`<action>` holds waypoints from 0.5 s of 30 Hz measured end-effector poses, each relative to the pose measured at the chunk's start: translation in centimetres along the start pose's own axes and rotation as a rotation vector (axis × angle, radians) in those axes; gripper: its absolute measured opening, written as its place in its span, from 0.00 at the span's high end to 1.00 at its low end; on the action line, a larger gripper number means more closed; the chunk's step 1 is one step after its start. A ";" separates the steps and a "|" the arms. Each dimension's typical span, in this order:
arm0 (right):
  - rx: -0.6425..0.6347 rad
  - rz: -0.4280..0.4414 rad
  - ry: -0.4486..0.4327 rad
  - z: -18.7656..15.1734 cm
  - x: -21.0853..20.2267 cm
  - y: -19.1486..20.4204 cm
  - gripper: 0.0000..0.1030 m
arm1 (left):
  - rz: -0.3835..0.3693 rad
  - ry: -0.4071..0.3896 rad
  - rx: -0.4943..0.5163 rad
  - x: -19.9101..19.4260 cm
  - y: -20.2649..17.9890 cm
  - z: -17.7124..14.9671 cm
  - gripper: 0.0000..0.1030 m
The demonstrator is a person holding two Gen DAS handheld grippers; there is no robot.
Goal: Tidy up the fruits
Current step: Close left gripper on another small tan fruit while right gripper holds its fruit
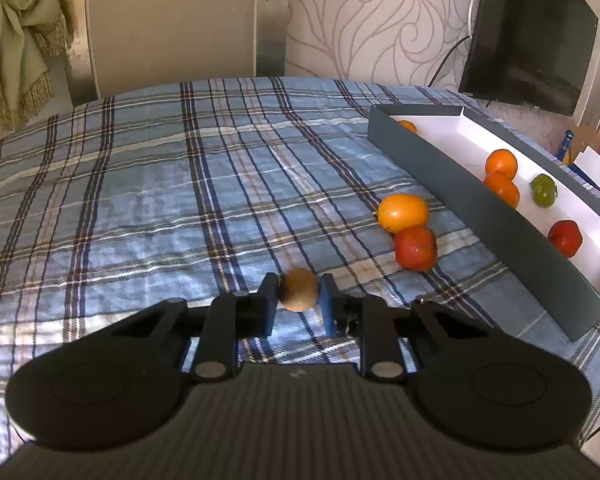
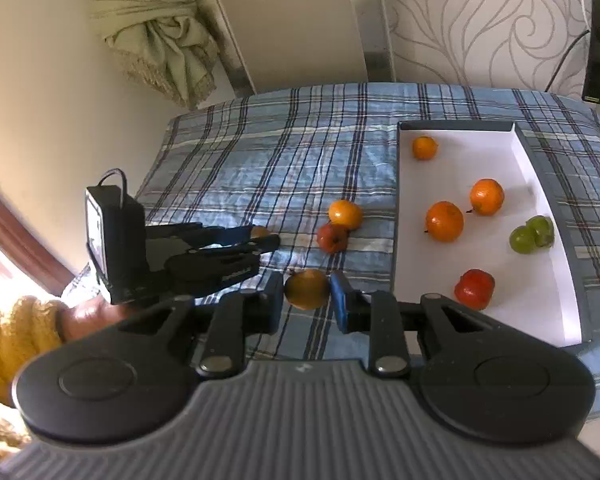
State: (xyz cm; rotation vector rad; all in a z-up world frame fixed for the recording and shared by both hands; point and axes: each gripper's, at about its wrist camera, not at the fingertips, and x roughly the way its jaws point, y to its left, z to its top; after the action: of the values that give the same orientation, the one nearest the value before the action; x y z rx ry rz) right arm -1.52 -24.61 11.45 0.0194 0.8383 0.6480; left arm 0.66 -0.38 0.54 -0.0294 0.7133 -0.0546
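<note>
Blue-padded jaws of the left gripper (image 1: 299, 292) are closed on a brown fruit (image 1: 299, 289) low over the plaid bedspread (image 1: 140, 200), while the right gripper (image 2: 308, 292) clamps an orange fruit (image 2: 307, 288) beside the tray (image 2: 540, 184). The step in hand appears to be pick-up; next, each fruit needs carrying over the tray wall and releasing among the fruits already inside, and two fruits (image 2: 338, 224) remain on the bedspread

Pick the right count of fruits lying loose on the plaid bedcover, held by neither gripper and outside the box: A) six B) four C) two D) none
C: only an orange fruit and a red fruit lie on the plaid bedcover beside the box.
</note>
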 end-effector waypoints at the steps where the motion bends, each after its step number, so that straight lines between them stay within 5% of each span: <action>1: 0.004 0.001 -0.003 0.0 -0.1 0.0 0.72 | 0.000 0.001 0.000 -0.1 0.0 0.0 0.75; 15: 0.038 0.053 -0.051 -0.1 -0.3 -1.2 0.72 | 0.045 -0.036 0.042 -4.0 -1.2 0.7 0.75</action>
State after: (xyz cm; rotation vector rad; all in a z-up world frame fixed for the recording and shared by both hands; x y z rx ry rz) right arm -1.09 -25.80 11.28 0.0920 0.8031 0.6784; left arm -1.95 -1.37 3.75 0.0259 0.6766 -0.0260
